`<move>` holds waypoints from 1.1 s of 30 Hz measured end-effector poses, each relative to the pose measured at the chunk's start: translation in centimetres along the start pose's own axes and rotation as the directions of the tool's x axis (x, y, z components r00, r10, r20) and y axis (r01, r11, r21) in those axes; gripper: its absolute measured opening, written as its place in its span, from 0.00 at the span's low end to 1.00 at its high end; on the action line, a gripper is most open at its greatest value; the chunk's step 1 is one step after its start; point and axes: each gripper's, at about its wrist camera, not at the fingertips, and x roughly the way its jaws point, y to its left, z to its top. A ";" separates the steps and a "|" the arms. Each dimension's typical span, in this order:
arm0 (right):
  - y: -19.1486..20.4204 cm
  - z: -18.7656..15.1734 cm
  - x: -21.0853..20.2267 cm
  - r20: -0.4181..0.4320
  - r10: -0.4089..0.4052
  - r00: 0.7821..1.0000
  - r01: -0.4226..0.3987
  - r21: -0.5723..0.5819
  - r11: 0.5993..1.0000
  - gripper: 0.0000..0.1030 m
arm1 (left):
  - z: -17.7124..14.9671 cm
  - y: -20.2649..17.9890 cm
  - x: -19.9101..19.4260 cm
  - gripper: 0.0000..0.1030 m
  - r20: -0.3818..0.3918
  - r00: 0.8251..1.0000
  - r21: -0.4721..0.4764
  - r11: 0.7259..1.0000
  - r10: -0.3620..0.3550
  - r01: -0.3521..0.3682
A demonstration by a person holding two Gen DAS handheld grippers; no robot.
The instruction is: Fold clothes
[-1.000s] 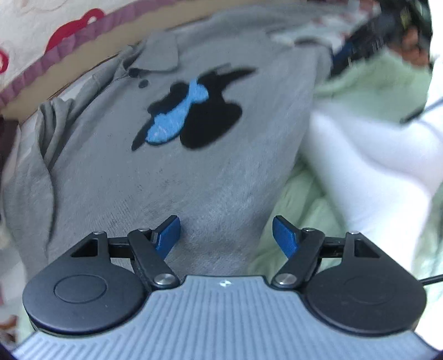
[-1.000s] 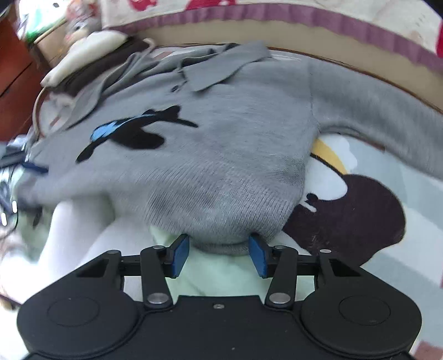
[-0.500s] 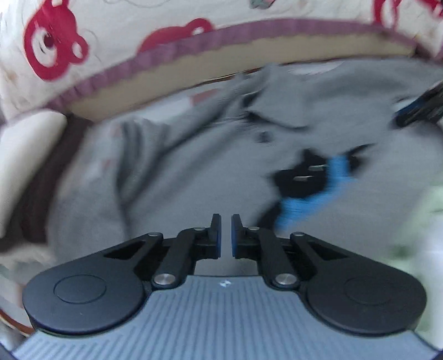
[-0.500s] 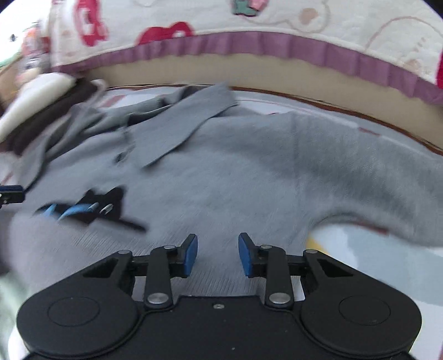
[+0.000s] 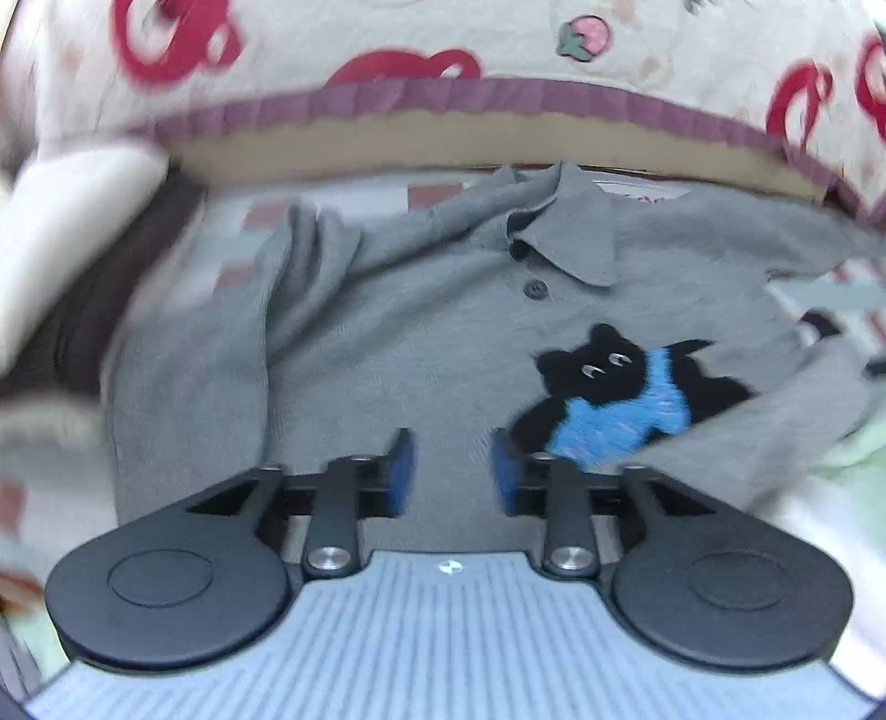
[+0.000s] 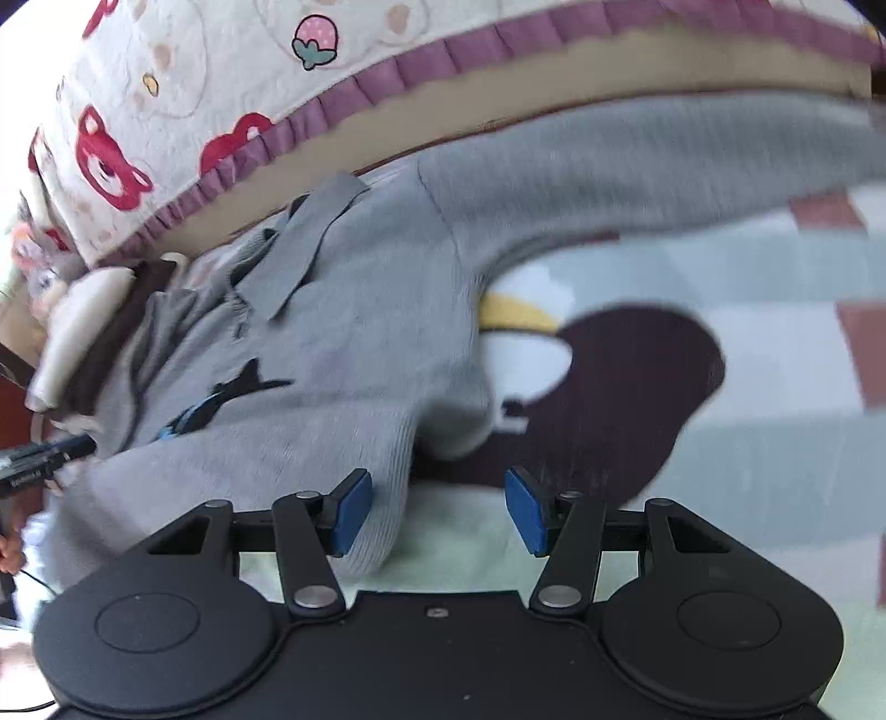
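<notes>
A grey knitted sweater with a collar and two dark buttons is seen spread face up on a bed, its collar toward the headboard end where a cream blanket printed with red bears and trimmed in purple is draped. A black cat motif in a blue top is shown on the chest. One sleeve is folded down along the side of the body in the left wrist view; the other sleeve is stretched out along the bed's edge in the right wrist view.

The left claw is held partly open above the lower front of the sweater, with nothing gripped between its blue pads; whether the fabric is touched cannot be told.

The right claw is opened wide at the sweater's bottom hem. The hem's corner is bunched just beside one blue pad, and nothing is clamped. A patterned bedsheet with a dark rounded shape is exposed beside the sweater
</notes>
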 end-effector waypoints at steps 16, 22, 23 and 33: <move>10.0 9.9 6.4 0.095 0.061 0.994 -0.015 -0.423 0.906 0.08 | -5.5 1.8 -5.0 0.61 -0.175 0.977 -0.081 0.987 0.124 -0.140; 12.8 15.0 9.8 0.156 -0.111 0.982 0.175 -0.500 0.848 0.07 | -6.6 2.6 -2.7 0.66 -0.204 0.978 -0.320 0.941 0.043 -0.108; 12.9 15.4 10.1 0.157 -0.133 0.979 0.195 -0.503 0.842 0.07 | -6.7 2.8 -2.2 0.68 -0.211 0.977 -0.345 0.933 0.026 -0.099; 12.9 16.4 12.4 0.120 -0.108 0.987 0.151 -0.452 0.879 0.12 | -4.2 4.9 4.1 0.69 -0.227 0.973 -0.398 0.907 0.049 -0.138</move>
